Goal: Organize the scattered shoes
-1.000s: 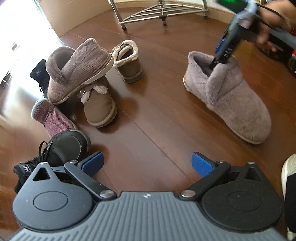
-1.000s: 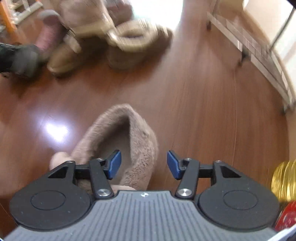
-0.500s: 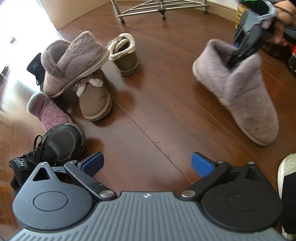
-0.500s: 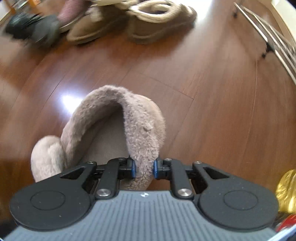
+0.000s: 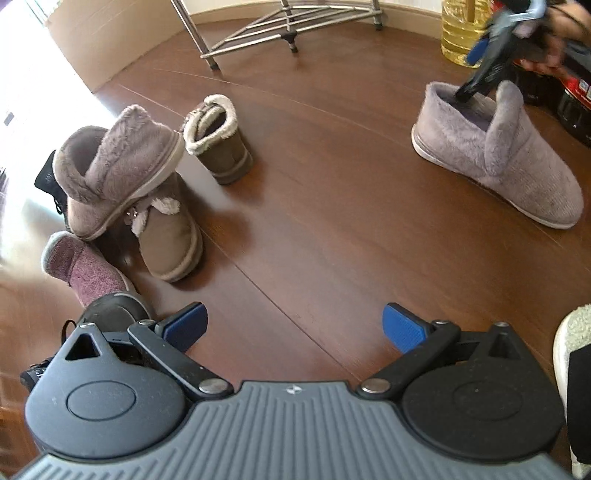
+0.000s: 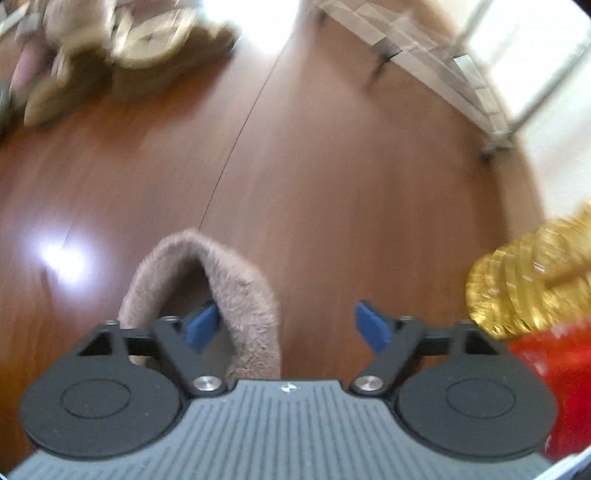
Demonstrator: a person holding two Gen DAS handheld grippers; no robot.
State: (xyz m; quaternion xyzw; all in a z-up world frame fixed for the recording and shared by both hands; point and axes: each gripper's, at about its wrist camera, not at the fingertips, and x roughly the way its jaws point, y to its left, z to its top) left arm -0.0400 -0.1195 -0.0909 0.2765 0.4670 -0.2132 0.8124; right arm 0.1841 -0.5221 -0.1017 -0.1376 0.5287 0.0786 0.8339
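Observation:
A fuzzy grey slipper boot (image 5: 517, 170) stands on the wooden floor at the right. My right gripper (image 5: 471, 74) hangs over its heel opening. Its jaws are opening around the fuzzy collar (image 6: 236, 284); in the right wrist view one pad is inside the boot and neither pad presses on it, so my right gripper (image 6: 287, 325) is open. The matching grey slipper boot (image 5: 118, 173) lies on a brown boot (image 5: 166, 236) in the pile at the left. My left gripper (image 5: 293, 325) stands open over bare floor, holding nothing.
The pile also has a second brown fleece-lined boot (image 5: 218, 147), a pink slipper (image 5: 85, 269) and a black sneaker (image 5: 110, 306). A metal rack (image 5: 288, 22) stands at the back, a yellow bottle (image 5: 458, 29) and dark boxes (image 5: 576, 99) at the right. A white shoe (image 5: 572, 339) shows at the right edge.
My right gripper closed on the slipper boot's collar, carried it to the right, and has now let go. The boot stands flat on the floor. My left gripper shifted slightly.

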